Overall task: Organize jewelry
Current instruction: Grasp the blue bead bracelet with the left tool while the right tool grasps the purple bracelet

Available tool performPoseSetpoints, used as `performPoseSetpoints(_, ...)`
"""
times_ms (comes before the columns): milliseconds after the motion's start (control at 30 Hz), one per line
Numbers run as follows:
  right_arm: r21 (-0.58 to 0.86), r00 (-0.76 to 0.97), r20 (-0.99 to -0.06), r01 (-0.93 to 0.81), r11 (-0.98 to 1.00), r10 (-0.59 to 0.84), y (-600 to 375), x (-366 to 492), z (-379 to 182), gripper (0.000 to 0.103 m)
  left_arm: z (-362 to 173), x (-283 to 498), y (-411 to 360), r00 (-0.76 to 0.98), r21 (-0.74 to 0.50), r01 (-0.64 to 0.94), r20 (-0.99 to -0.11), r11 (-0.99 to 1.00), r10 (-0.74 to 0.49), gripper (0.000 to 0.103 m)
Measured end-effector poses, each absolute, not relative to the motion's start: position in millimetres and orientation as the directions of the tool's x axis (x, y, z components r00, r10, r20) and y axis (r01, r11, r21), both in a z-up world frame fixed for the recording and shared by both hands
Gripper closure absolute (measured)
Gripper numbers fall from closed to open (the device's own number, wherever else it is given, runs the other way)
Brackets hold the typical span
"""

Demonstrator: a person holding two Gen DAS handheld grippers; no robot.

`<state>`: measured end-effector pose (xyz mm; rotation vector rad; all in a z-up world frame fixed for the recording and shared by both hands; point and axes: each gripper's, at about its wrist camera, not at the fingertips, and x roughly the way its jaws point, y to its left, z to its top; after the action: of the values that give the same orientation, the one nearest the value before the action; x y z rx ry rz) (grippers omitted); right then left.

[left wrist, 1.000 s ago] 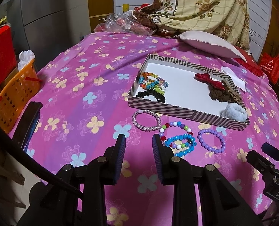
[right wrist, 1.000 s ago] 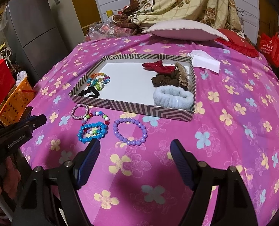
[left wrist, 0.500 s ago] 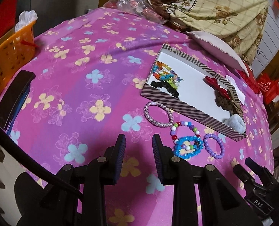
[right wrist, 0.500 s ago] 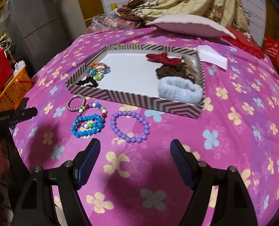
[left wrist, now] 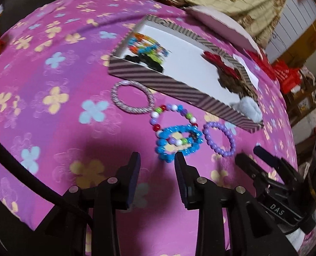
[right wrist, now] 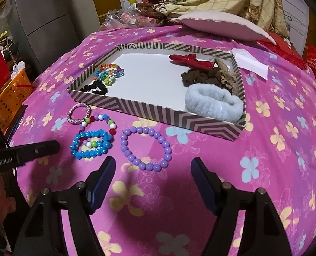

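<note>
Lying on the pink flowered bedspread (right wrist: 286, 98) just before the striped tray (right wrist: 179, 119) are four bracelets: pink woven (right wrist: 79, 113), multicoloured (right wrist: 103, 120), blue (right wrist: 92, 144), purple (right wrist: 145, 148). Left gripper (left wrist: 156, 160): jaws just widened, empty. Right gripper (right wrist: 152, 166): jaws apart, narrowing slightly, empty.

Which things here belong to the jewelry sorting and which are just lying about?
Job: striped tray, purple bead bracelet, blue bead bracelet, multicolour bead bracelet, pink woven bracelet.
Lying about: pillow, orange basket, folded paper.
</note>
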<state>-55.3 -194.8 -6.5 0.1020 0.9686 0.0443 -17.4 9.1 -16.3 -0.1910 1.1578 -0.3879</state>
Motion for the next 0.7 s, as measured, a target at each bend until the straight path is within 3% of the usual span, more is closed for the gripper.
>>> performPoseSetpoints(167,0.097,0.559,-0.825,-0.007,0.995,0.084,-195.2,-44.8,-12.9,0.029,-22.9,-13.1,0.4,0.336,-0.32,0.212,-0.863,0.923,-0.376,0.052)
performPoseSetpoints(367,0.053,0.539,-0.84,-0.023,0.998,0.057,-195.2,-29.9,-24.6,0.043,-30.7,-9.0,-2.1,0.323,-0.317,0.213,-0.87,0.924,-0.373,0.052)
performPoseSetpoints(400,0.047,0.534,-0.844,-0.024,0.999,0.053,-195.6,-27.6,-27.3,0.047,-32.5,-8.2,-2.8,0.317,-0.319,0.215,-0.871,0.923,-0.375,0.052)
performPoseSetpoints(567,-0.014,0.536,-0.844,-0.058,0.998,0.019,-192.7,-23.1,-32.5,0.074,-36.2,-3.7,-2.7,0.321,-0.326,0.211,-0.868,0.922,-0.38,0.072)
performPoseSetpoints(633,-0.014,0.538,-0.842,-0.071,0.997,0.027,-192.8,-23.2,-31.7,0.094,-35.5,-2.4,-1.9,0.316,-0.335,0.21,-0.866,0.919,-0.388,0.076)
performPoseSetpoints(700,-0.007,0.533,-0.845,-0.077,0.997,0.035,-194.3,-24.5,-30.8,0.094,-32.1,-3.3,-1.5,0.325,-0.333,0.217,-0.862,0.917,-0.39,0.076)
